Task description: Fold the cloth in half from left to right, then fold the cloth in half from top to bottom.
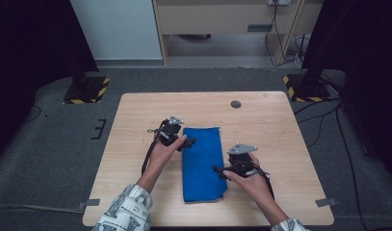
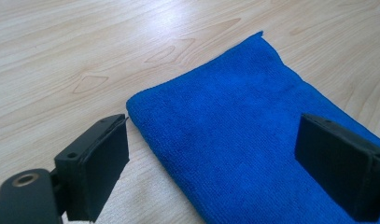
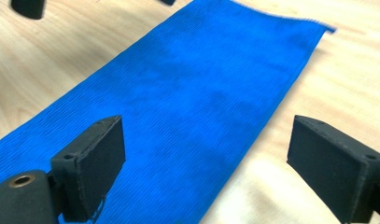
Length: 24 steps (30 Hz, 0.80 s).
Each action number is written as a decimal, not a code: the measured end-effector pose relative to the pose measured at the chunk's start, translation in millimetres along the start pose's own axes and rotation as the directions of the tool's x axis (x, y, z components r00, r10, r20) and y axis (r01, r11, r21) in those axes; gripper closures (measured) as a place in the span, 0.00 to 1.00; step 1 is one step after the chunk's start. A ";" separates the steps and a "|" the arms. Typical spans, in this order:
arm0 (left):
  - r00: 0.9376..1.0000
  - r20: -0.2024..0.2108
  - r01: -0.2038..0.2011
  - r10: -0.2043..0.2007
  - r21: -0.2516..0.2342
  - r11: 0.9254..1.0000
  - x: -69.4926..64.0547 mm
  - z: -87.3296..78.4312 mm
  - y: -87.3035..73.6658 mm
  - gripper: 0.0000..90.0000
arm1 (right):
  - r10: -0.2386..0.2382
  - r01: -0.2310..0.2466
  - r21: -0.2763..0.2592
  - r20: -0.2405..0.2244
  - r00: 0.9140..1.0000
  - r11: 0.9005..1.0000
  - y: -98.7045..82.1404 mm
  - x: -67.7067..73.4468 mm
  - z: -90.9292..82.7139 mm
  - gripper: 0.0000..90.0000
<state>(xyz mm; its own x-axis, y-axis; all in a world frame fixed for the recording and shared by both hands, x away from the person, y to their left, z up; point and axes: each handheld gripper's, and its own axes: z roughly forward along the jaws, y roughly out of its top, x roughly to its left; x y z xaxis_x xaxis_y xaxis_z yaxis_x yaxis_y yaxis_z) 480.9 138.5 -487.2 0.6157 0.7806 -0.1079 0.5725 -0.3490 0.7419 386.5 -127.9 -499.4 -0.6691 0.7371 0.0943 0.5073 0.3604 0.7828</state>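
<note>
High view: blue microfibre cloth (image 1: 202,163), folded into a long strip, lies centre of the wooden table (image 1: 136,120), running from mid-frame down toward the near edge. My left gripper (image 1: 188,142) sits at the strip's upper-left edge, my right gripper (image 1: 218,170) at its lower-right edge. Both point inward at the cloth.

Left gripper view: jaws stand wide apart w/ nothing between the pads. The cloth's folded corner (image 2: 131,105) is just right of the left jaw, and the fabric fills the lower right of the frame. No grip here.

Right gripper view: jaws also wide apart, empty. The cloth (image 3: 192,107) runs diagonally from lower left to upper right, w/ its far hemmed edge near the top right. Left jaw hangs over fabric, right jaw over bare table.

Risks, as I judge them: if I pinch too shallow I'll catch only the top layer and the fold will peel open. If the two sides lift unevenly, the strip skews. Pads pressing hard on the table could drag the cloth and bunch it up.
</note>
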 end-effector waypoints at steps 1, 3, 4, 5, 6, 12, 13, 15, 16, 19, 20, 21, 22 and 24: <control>1.000 0.003 -0.004 0.004 0.000 1.000 0.1 -0.6 -0.1 0.10 | 0.002 -0.002 -0.001 0.006 1.000 1.000 3.4 -2.8 0.9 0.13; 1.000 -0.004 -0.003 0.003 -0.001 1.000 1.8 -0.9 -0.2 0.10 | 0.003 -0.003 -0.006 0.012 1.000 1.000 10.7 -8.7 2.8 0.15; 1.000 -0.005 0.002 -0.002 -0.002 1.000 3.4 -0.6 -0.1 0.10 | -0.002 0.002 -0.007 0.014 1.000 1.000 14.3 -12.6 4.6 0.16; 1.000 -0.009 0.003 -0.003 -0.006 1.000 4.5 0.1 -0.2 0.11 | 0.002 -0.002 -0.006 0.014 1.000 1.000 18.8 -17.7 7.2 0.17; 1.000 -0.015 0.002 -0.002 -0.004 1.000 5.7 1.1 -0.2 0.12 | 0.006 -0.006 -0.002 0.017 1.000 1.000 22.3 -21.6 9.4 0.17; 0.999 -0.035 0.026 -0.026 -0.002 1.000 15.4 10.9 -1.2 0.14 | 0.026 -0.026 -0.003 0.052 0.998 1.000 43.2 -50.6 27.9 0.26; 0.999 -0.035 0.032 -0.032 0.000 0.999 17.2 13.3 -1.8 0.14 | 0.022 -0.022 -0.001 0.055 0.998 1.000 46.8 -56.0 32.0 0.28; 0.998 -0.050 0.030 -0.029 0.022 0.999 20.3 17.5 -2.0 0.14 | 0.023 -0.023 0.008 0.066 0.998 1.000 54.0 -64.7 41.3 0.29; 0.998 -0.057 0.033 -0.032 0.022 0.999 21.5 18.8 -2.4 0.15 | 0.026 -0.026 0.005 0.064 0.998 1.000 56.3 -67.0 44.3 0.29; 0.998 -0.044 0.048 -0.047 0.021 0.999 25.8 20.6 -2.8 0.16 | 0.031 -0.032 0.014 0.062 0.998 0.999 64.8 -73.1 57.0 0.32; 0.998 -0.047 0.047 -0.046 0.020 0.999 26.7 20.7 -2.5 0.18 | 0.024 -0.025 0.019 0.062 0.998 0.999 67.3 -75.1 61.1 0.33; 0.998 -0.047 0.047 -0.046 0.019 0.999 28.0 21.2 -2.0 0.19 | 0.025 -0.026 0.021 0.059 0.998 0.999 69.2 -76.5 64.0 0.33; 0.998 -0.045 0.049 -0.048 0.021 0.999 29.0 22.0 -1.4 0.19 | 0.030 -0.031 0.018 0.059 0.998 0.999 71.7 -78.5 67.8 0.34; 0.997 -0.057 0.045 -0.044 0.027 0.999 31.1 24.8 -0.2 0.20 | 0.040 -0.041 0.024 0.056 0.998 0.999 75.7 -82.7 75.6 0.34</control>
<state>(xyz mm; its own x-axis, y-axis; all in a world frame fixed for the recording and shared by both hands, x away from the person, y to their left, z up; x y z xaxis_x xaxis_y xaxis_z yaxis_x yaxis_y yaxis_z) 513.5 150.0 -507.1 0.5582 0.8234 -0.1025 0.6145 -0.3272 0.7179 521.3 -118.4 -494.4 -0.6167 0.7819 0.0909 0.5473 0.3430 0.7634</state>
